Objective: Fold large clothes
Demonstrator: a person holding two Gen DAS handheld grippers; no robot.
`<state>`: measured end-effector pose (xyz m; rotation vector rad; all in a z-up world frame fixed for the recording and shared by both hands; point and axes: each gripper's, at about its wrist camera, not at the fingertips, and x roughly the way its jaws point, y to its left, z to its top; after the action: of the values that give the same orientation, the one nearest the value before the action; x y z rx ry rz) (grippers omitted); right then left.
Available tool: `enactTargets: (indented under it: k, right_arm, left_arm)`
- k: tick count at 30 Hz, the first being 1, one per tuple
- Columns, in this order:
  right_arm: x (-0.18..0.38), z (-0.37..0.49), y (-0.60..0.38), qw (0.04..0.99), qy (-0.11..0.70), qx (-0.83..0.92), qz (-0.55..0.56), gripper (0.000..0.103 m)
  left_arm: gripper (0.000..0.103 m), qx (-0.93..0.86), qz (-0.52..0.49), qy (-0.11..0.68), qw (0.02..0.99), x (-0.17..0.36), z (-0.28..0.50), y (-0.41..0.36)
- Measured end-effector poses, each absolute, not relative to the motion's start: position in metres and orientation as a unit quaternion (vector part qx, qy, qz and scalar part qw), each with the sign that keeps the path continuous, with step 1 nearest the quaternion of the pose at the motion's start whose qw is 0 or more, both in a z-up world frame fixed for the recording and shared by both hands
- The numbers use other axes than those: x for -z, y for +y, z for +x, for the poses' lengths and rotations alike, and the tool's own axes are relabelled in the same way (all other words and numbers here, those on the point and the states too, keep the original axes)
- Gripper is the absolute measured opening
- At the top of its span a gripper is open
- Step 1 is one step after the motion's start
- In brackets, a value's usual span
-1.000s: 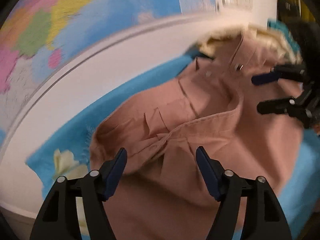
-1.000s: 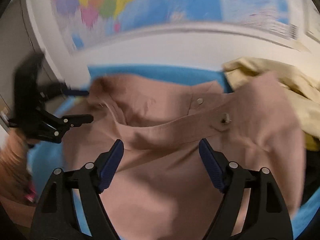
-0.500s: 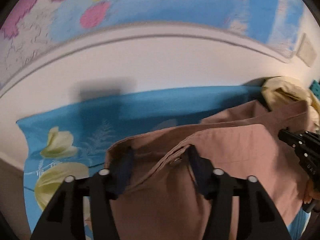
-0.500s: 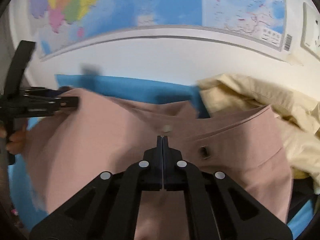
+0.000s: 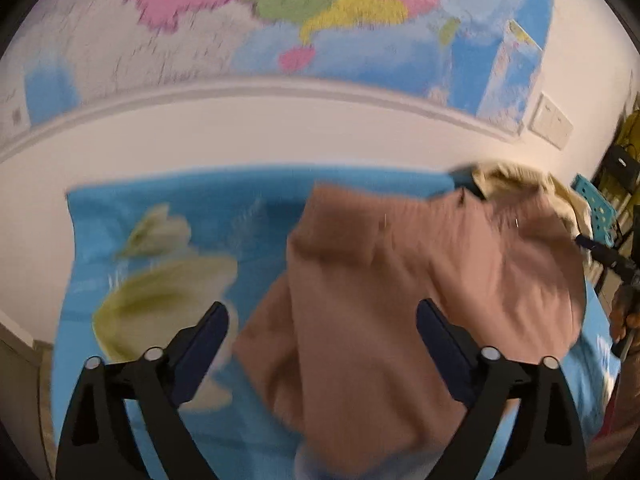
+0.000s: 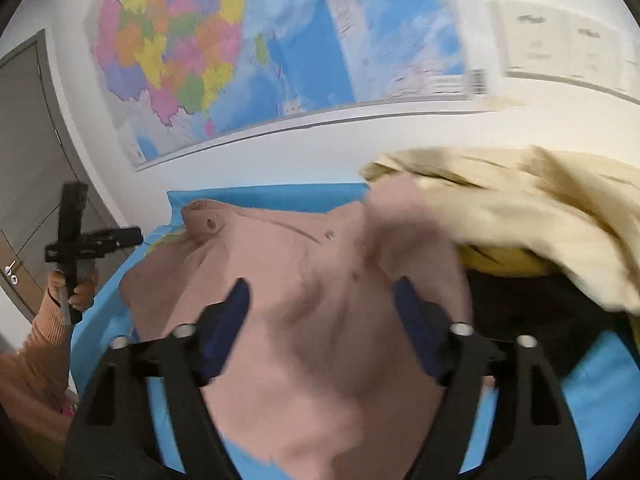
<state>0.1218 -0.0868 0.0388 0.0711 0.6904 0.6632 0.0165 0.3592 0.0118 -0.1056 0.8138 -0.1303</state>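
Note:
A large dusty-pink garment with snap buttons lies crumpled on a blue flowered cloth. It also fills the middle of the right wrist view. My left gripper is open, its blue-padded fingers spread above the garment's left part, holding nothing. My right gripper is open too, its fingers apart over the garment's middle. The left gripper shows at the left in the right wrist view. The right gripper's tip shows at the right edge of the left wrist view.
A pale yellow garment is heaped at the right, against the pink one. A white wall with a colourful map stands right behind the cloth. A grey door is at the left. A turquoise crate stands far right.
Both grippers were shut on the pink garment's edge half a second ago; both have opened and let it go. The garment has dropped into a crumpled heap on the blue cloth.

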Motion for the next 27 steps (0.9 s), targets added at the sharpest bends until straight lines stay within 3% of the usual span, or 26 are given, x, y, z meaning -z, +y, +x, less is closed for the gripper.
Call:
enactTargets:
  k: [7,9,10,12,13,14,15,17,19,23,27]
  right_arm:
    - [0.017,0.090,-0.132,0.855,0.404,-0.307,0.102,0.089]
    - [0.033,0.090,-0.123,0.849,0.417,-0.310,0.091,0.089]
    - [0.038,0.092,-0.120,0.845,0.423,-0.314,0.092,0.088]
    - [0.047,0.101,-0.109,0.831,0.435,-0.333,0.099,0.070]
    - [0.047,0.102,-0.106,0.830,0.435,-0.335,0.099,0.064]
    - [0.047,0.106,-0.106,0.817,0.441,-0.353,0.116,0.042]
    - [0.043,0.107,-0.110,0.806,0.443,-0.368,0.139,0.021]
    - [0.026,0.102,-0.122,0.799,0.425,-0.390,0.167,0.013]
    - [-0.004,0.084,-0.142,0.796,0.398,-0.413,0.194,0.010]
    - [-0.046,0.046,-0.164,0.813,0.369,-0.414,0.177,0.007]
    - [-0.013,0.038,-0.170,0.803,0.434,-0.375,0.161,0.007]
  left_arm:
    - [0.096,0.103,-0.091,0.415,0.899,0.034,-0.007,0.353]
    - [0.093,0.120,-0.104,0.426,0.891,0.047,-0.004,0.345]
    - [0.085,0.124,-0.110,0.432,0.886,0.051,-0.002,0.340]
    - [0.068,0.117,-0.101,0.434,0.888,0.057,-0.001,0.330]
    - [0.055,0.109,-0.097,0.433,0.889,0.056,-0.001,0.328]
    - [0.039,0.106,-0.112,0.436,0.887,0.054,-0.002,0.329]
    - [0.031,0.113,-0.134,0.438,0.882,0.052,-0.004,0.334]
    - [0.018,0.130,-0.192,0.441,0.867,0.043,-0.013,0.349]
    - [0.015,0.145,-0.224,0.435,0.860,0.032,-0.026,0.358]
    - [0.014,0.160,-0.249,0.422,0.857,0.011,-0.071,0.364]
    - [0.017,0.143,-0.240,0.463,0.841,0.039,-0.087,0.357]
